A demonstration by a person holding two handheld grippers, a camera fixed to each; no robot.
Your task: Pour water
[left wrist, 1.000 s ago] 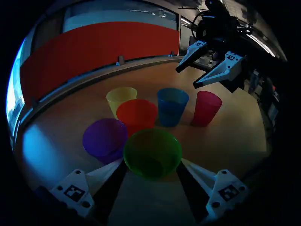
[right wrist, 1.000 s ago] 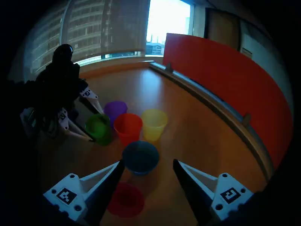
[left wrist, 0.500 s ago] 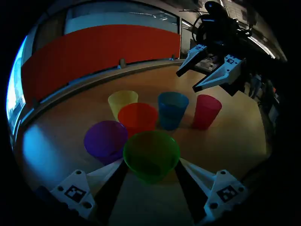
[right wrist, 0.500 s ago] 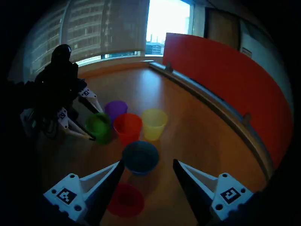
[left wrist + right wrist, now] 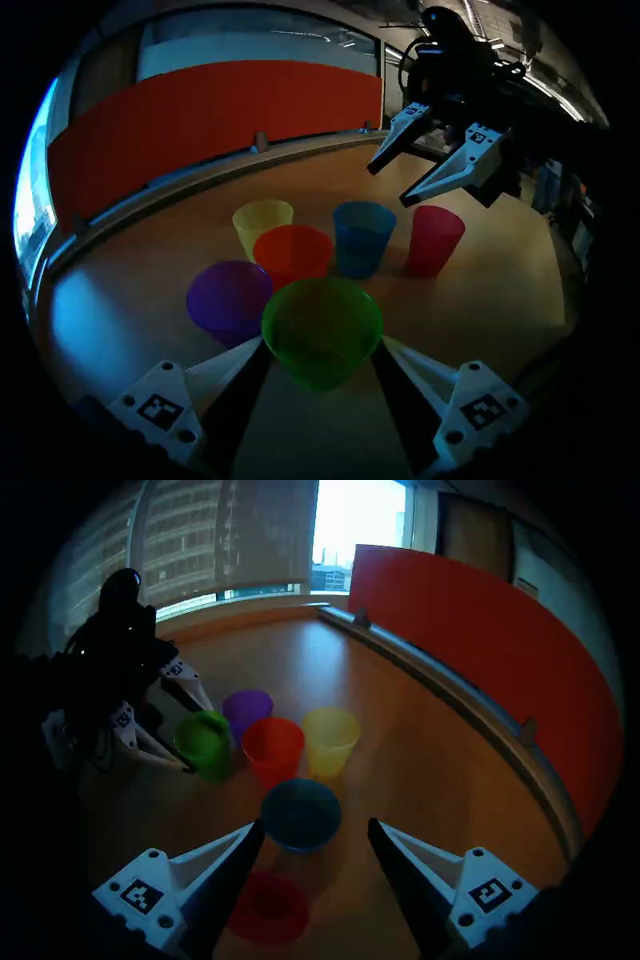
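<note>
While the left gripper [image 5: 320, 346] clasps the green cup [image 5: 322, 316], one finger pressing on each flank, the cup sits right at its fingertips with its open mouth turned towards the camera. In the dim light I cannot tell whether there is water inside, nor whether the cup rests on the wooden table [image 5: 496, 296] or is raised off it. Just beyond it, slightly left of this gripper's line, stands a purple cup [image 5: 230, 298]. An orange cup [image 5: 294, 250] stands straight ahead, with a yellow cup [image 5: 262, 220] close behind it. Farther ahead and to the right, a blue cup [image 5: 364, 232] and a pink cup [image 5: 434, 236] stand side by side, apart from each other. A red panel [image 5: 216, 104] runs along the table's far edge.

The right gripper [image 5: 388, 186] hangs above the blue and pink cups with its fingers spread wide and nothing between them. In its own view the blue cup stands just ahead of the gap between its fingertips, untouched. The pink cup lies nearer and lower, beside its left finger and partly hidden by it
</note>
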